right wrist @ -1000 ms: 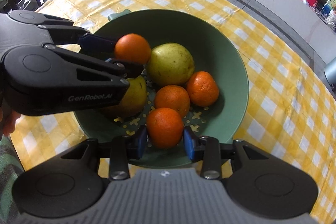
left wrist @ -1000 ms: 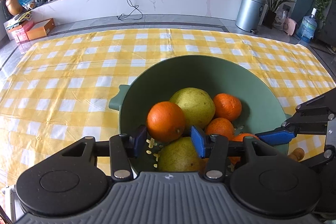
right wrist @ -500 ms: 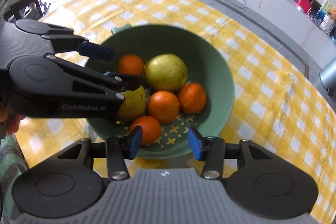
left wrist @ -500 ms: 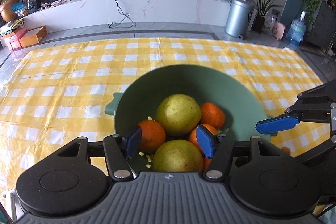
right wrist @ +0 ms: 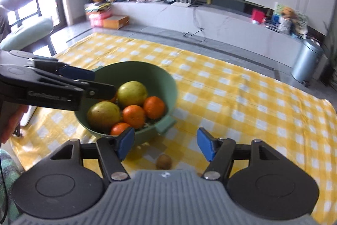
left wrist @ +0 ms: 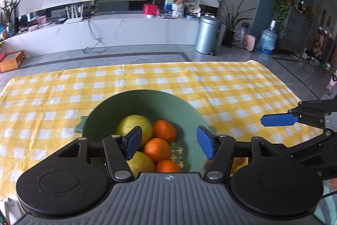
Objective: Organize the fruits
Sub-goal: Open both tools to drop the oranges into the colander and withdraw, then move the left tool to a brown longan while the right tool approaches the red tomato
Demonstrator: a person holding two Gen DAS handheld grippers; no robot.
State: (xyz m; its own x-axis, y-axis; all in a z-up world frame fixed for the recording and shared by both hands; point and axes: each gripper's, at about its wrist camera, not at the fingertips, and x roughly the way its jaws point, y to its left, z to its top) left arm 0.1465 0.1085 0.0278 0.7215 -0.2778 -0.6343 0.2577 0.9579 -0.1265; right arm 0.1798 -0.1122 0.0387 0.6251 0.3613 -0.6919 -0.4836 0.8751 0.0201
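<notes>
A green bowl sits on the yellow checked tablecloth and holds several oranges and two yellow-green pears. My left gripper is open and empty, raised above the bowl's near side; it shows at the left of the right wrist view. My right gripper is open and empty, to the right of the bowl. A small brown kiwi lies on the cloth just in front of it.
The table's far edge faces a white TV bench. A metal bin and a water jug stand on the floor beyond. A chair with a green cushion stands at the table's left end.
Both grippers opened, let their oranges fall into the bowl, then rose and drew back. The right gripper swung right, off the bowl, and the kiwi came into its view.
</notes>
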